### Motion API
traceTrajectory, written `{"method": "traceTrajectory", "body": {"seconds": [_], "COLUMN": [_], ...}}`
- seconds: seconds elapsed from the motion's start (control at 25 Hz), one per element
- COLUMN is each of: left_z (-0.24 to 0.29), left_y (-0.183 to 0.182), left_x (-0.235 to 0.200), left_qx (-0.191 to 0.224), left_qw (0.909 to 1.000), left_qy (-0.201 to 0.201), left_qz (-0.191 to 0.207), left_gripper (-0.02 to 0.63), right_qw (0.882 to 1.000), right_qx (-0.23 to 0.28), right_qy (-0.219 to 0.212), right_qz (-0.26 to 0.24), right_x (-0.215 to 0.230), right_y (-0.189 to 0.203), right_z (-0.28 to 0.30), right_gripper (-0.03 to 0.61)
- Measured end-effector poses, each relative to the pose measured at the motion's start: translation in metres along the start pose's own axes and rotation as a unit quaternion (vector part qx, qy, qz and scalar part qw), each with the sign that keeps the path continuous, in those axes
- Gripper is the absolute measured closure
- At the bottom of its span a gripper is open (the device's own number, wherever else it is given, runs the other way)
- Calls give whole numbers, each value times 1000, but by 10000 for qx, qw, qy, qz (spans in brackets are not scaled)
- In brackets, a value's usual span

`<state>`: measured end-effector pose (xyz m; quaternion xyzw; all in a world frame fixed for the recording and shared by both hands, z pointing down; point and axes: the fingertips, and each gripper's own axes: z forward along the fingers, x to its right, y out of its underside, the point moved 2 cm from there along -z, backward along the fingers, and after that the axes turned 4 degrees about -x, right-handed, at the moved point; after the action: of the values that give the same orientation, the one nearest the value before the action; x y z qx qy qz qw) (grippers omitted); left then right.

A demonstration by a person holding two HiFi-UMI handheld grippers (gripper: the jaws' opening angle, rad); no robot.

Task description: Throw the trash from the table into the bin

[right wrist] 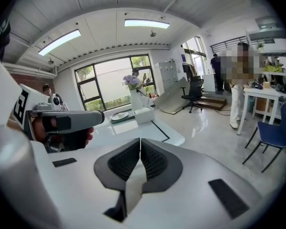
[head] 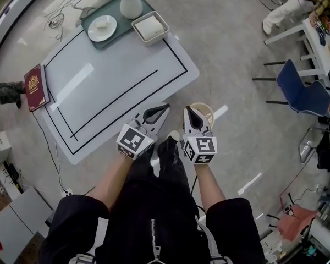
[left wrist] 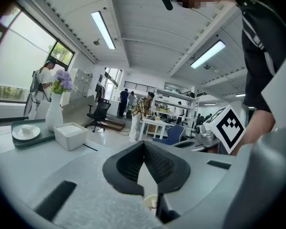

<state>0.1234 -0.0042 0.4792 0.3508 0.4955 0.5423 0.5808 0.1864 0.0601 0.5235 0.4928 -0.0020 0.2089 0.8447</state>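
**Both claws clenched and empty by the bin.** The left gripper (head: 155, 113) and the right gripper (head: 193, 114) hang side by side off the near corner of the table (head: 115, 87). Each has its jaws pressed together with nothing between them. The pale round bin (head: 208, 109) stands on the floor just under the right gripper's tip, so the right hand is the nearer. No loose trash can be made out on the tabletop. There is only a tray (head: 113, 39) with a plate (head: 102, 27) and a vase (head: 131, 5), a white dish (head: 150, 26) beside it at the far end, and a red booklet (head: 35, 87) at the left edge. Any further pick would likely lie across the table, away from the bin.
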Motion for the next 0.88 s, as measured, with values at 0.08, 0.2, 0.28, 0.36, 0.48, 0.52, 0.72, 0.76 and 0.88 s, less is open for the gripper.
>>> {"method": "traceTrajectory", "body": {"seconds": [0.08, 0.2, 0.28, 0.36, 0.48, 0.52, 0.72, 0.76, 0.88], "left_z": [-20, -50, -72, -95, -129, -140, -197, -209, -242], "left_y": [-5, -12, -16, -17, -18, -18, -16, -14, -9], "left_x": [-9, -27, -38, -49, -68, -74, -105, -110, -126], "left_qx": [96, 236, 328, 394, 476, 511, 652, 669, 705], "left_qw": [9998, 9985, 9968, 9948, 9913, 9898, 9809, 9790, 9719], "left_qy": [-170, -485, -706, -911, -1197, -1299, -1804, -1899, -2221], "left_qz": [-39, -103, -177, -237, -271, -285, -308, -313, -336], "left_gripper": [606, 606, 606, 606, 606, 606, 606, 606, 606], "right_qw": [9997, 9976, 9954, 9927, 9880, 9861, 9747, 9727, 9662], "right_qx": [28, 57, 68, 71, 92, 101, 191, 212, 235], "right_qy": [-170, -465, -664, -857, -1144, -1241, -1700, -1770, -2002], "right_qz": [-172, -505, -694, -844, -1037, -1098, -1438, -1483, -1605], "right_x": [-24, -61, -86, -113, -153, -167, -233, -245, -277], "right_y": [-13, -33, -45, -53, -64, -67, -81, -83, -85], "right_z": [7, 20, 27, 33, 45, 50, 69, 72, 80], "right_gripper": [563, 568, 569, 569, 569, 569, 569, 569, 569]}}
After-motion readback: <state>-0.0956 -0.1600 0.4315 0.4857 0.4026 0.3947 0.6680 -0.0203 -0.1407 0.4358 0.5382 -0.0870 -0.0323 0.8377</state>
